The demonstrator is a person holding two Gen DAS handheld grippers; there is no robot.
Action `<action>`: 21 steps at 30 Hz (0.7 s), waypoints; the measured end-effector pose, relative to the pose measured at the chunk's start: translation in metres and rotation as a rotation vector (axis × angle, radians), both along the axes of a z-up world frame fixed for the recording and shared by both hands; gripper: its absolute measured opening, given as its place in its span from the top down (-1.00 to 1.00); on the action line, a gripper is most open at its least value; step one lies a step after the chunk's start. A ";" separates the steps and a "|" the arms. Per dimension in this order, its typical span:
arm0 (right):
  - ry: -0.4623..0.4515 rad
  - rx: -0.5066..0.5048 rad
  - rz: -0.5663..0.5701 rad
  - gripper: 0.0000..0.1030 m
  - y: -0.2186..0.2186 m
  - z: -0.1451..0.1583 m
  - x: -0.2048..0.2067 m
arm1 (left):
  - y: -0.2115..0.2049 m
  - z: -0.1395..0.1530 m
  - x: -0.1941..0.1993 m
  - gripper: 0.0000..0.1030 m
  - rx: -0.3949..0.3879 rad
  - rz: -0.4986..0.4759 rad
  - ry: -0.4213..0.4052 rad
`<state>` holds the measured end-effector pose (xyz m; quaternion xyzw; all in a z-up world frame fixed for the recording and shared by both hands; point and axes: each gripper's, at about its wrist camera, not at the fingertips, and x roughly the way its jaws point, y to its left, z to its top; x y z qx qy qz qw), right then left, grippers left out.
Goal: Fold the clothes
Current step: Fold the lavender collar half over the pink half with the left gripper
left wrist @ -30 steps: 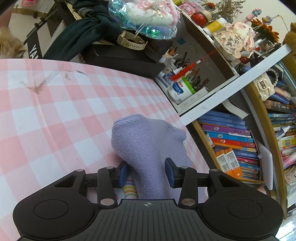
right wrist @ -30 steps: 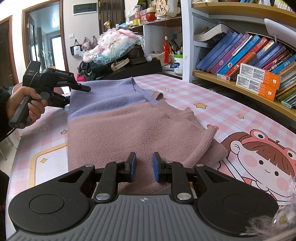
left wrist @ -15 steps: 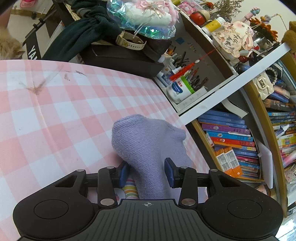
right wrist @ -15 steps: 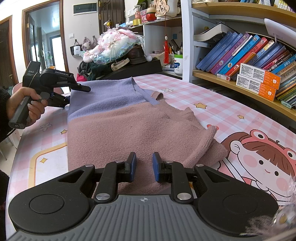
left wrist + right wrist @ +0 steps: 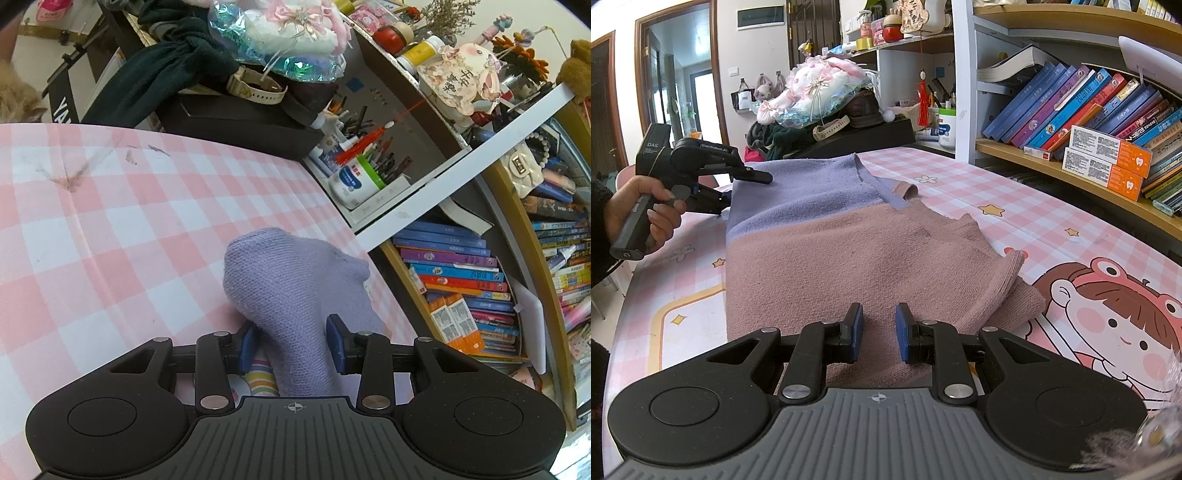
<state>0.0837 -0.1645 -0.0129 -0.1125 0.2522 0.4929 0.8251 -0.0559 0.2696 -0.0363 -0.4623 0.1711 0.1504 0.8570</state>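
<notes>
Here, on a table under a pink-and-white checked cloth (image 5: 1015, 192), lies one knitted sweater (image 5: 849, 251), mauve-pink in the body and lilac across the far end, partly folded with a doubled edge at its right side. Left gripper (image 5: 291, 343): held in a person's hand (image 5: 646, 210) at the lilac far corner, a raised fold of that knit between its blue pads, the jaws just closing in; whether they pinch it I cannot tell. Right gripper (image 5: 879, 328): over the near pink hem, jaws narrowly apart, nothing clamped between them. Bookshelves (image 5: 1089, 122) stand just beside the table.
</notes>
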 end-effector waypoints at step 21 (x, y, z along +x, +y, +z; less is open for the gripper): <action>0.007 0.002 0.002 0.62 -0.001 0.000 0.002 | -0.285 0.045 0.004 0.43 1.143 -1.009 -0.060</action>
